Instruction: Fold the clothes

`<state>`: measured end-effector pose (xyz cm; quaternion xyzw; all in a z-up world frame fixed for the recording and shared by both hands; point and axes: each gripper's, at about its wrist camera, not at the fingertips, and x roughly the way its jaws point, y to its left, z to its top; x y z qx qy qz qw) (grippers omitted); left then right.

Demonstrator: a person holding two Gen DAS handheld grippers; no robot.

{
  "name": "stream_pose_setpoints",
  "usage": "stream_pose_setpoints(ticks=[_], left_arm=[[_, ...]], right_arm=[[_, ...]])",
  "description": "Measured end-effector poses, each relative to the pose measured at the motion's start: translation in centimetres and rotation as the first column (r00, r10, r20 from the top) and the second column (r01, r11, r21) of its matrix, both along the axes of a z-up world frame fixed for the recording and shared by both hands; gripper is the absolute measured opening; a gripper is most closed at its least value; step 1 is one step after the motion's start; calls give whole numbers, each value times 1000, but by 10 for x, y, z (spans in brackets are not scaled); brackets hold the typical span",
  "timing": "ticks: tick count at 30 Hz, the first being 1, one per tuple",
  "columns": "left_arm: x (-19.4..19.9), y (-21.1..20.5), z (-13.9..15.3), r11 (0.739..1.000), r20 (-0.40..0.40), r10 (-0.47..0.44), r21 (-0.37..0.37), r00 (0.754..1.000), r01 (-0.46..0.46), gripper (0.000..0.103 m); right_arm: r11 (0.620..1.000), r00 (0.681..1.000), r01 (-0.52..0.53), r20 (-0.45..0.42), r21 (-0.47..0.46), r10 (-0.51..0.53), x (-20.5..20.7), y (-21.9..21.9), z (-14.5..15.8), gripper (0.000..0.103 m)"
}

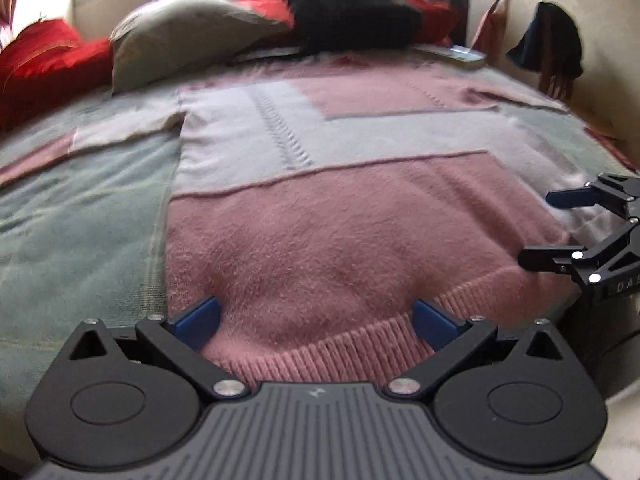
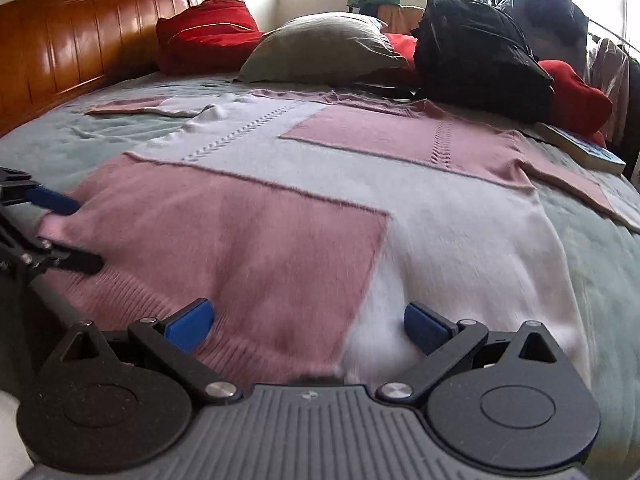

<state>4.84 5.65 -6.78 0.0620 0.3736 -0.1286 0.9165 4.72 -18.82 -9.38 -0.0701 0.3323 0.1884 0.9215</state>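
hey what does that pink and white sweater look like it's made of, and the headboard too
Sweater: looks like a soft fuzzy knit, maybe wool or acrylic; the surface is hairy, the hem ribbed, with stitched openwork lines. Headboard: apparently wood with a glossy varnish; warm orange-brown panels show bright reflections.

A pale green bedspread [image 2: 600, 280] covers the bed. At the top of the frame a grey pillow [image 2: 320, 48] lies between a red cushion [image 2: 208, 36] and a black backpack [image 2: 476, 56]. A wooden headboard [image 2: 72, 44] fills the upper left. A book [image 2: 580, 148] lies at the right edge. Dark clothing [image 1: 548, 48] hangs on the wall.
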Motion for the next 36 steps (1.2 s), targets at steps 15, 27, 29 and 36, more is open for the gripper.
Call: stream_pose_setpoints(ticks=[15, 27, 29, 36], left_arm=[[9, -14, -13, 1000, -29, 10, 9, 1000, -9, 102], [10, -26, 5, 1000, 27, 15, 21, 1000, -16, 102], [9, -27, 3, 1000, 17, 13, 19, 1000, -14, 102], [9, -25, 8, 1000, 38, 6, 9, 999, -6, 102]], right_arm=[[994, 994, 108, 3, -12, -108, 13, -27, -4, 103], [965, 969, 246, 2, 89, -247, 7, -66, 6, 103], [957, 961, 276, -48, 93, -273, 4, -77, -4, 103], [954, 963, 267, -23, 133, -267, -23, -90, 7, 103]])
